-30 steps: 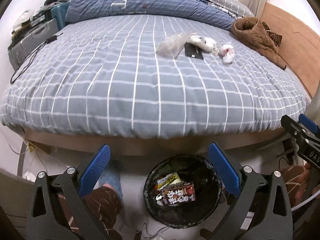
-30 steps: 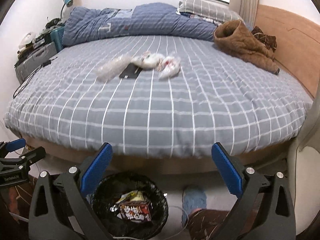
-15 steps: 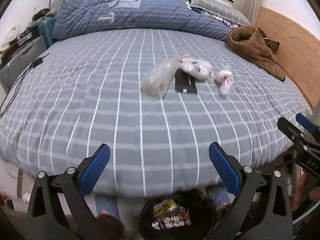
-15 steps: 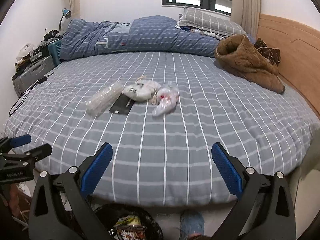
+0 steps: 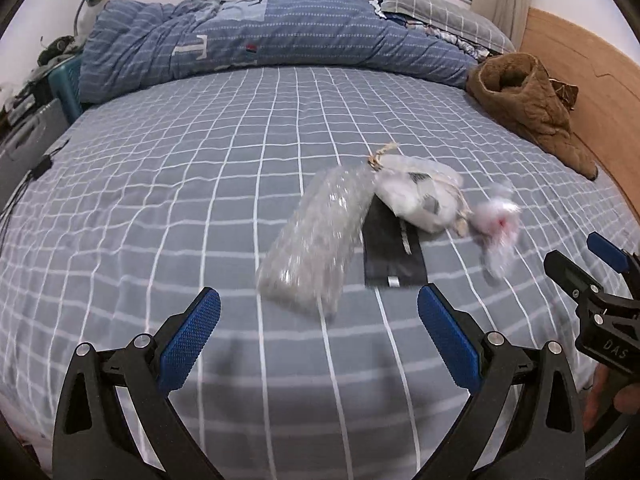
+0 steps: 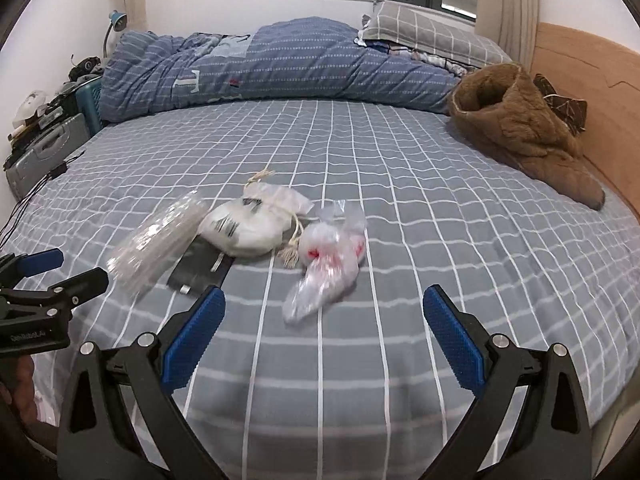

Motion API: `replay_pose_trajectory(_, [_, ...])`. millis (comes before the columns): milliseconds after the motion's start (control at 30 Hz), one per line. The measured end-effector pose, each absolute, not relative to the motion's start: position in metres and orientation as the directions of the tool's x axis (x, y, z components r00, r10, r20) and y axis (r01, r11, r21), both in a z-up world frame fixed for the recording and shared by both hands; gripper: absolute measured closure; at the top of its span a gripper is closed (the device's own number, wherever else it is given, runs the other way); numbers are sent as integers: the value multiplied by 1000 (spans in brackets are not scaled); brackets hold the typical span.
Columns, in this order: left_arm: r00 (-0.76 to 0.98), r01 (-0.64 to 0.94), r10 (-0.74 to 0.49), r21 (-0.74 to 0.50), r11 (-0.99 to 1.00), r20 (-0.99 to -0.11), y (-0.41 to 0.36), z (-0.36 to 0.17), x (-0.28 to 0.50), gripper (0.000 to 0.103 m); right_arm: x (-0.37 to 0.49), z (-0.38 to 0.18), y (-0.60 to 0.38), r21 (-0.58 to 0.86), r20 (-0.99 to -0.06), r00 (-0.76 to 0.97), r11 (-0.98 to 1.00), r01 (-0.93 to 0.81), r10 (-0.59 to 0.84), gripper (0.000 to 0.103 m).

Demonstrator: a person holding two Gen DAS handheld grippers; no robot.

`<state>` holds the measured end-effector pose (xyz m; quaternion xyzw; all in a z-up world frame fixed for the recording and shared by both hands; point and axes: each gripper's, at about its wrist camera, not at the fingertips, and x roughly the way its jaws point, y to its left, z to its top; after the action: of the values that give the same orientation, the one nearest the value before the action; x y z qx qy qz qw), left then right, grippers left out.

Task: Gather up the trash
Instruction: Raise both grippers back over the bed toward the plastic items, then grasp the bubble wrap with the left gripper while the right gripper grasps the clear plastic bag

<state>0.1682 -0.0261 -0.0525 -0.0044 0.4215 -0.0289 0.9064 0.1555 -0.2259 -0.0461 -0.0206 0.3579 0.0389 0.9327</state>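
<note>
Trash lies in a cluster mid-bed. A clear bubble-wrap bag (image 5: 318, 240) (image 6: 156, 240) lies leftmost, overlapping a flat black packet (image 5: 392, 252) (image 6: 200, 270). A white pouch with a string (image 5: 416, 196) (image 6: 248, 226) sits behind, and a crumpled clear bag with red marks (image 5: 498, 228) (image 6: 328, 260) lies rightmost. My left gripper (image 5: 318, 340) is open just short of the bubble-wrap bag. My right gripper (image 6: 324, 340) is open just short of the red-marked bag. Both hold nothing. The bin is out of view.
The grey checked bed (image 5: 200, 184) (image 6: 460, 240) fills both views. A blue duvet (image 5: 260, 36) and a pillow (image 6: 420, 28) lie at the far side, a brown fleece garment (image 5: 528, 104) (image 6: 520, 128) at the right by the wooden headboard (image 6: 592, 92). Cases (image 6: 48, 152) stand left.
Both grippers rose from above the black bin on the floor and moved forward over the bed toward the trash. The bin dropped out of view. Both stayed open.
</note>
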Motion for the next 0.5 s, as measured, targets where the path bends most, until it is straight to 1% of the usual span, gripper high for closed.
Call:
replay_pose_trajectory(133, [634, 49, -55, -31, 998, -771, -26, -65, 200, 6, 184, -56, -224, -16, -674, 736, 995, -99, 62, 8])
replay_pose_trajectory(200, [630, 45, -52, -30, 999, -775, -25, -71, 215, 6, 197, -62, -224, -16, -680, 730, 995, -103, 65, 12])
replay_pose_trajectory(333, [616, 43, -58, -41, 998, -785, -21, -84, 235, 7, 215, -75, -226, -8, -697, 714, 995, -103, 68, 14])
replay_pose_trajectory(400, [608, 40, -65, -51, 998, -791, -20, -91, 243, 7, 222, -80, -227, -7, -706, 705, 995, -104, 68, 19])
replay_pose_trajectory(433, [604, 38, -68, -57, 998, -794, -21, -93, 246, 8, 225, -82, -226, -5, -710, 701, 995, -104, 69, 20])
replay_pose_trajectory(500, [594, 41, -81, -71, 997, -801, -21, -97, 252, 13, 231, -86, -227, 5, -718, 692, 995, -100, 73, 24])
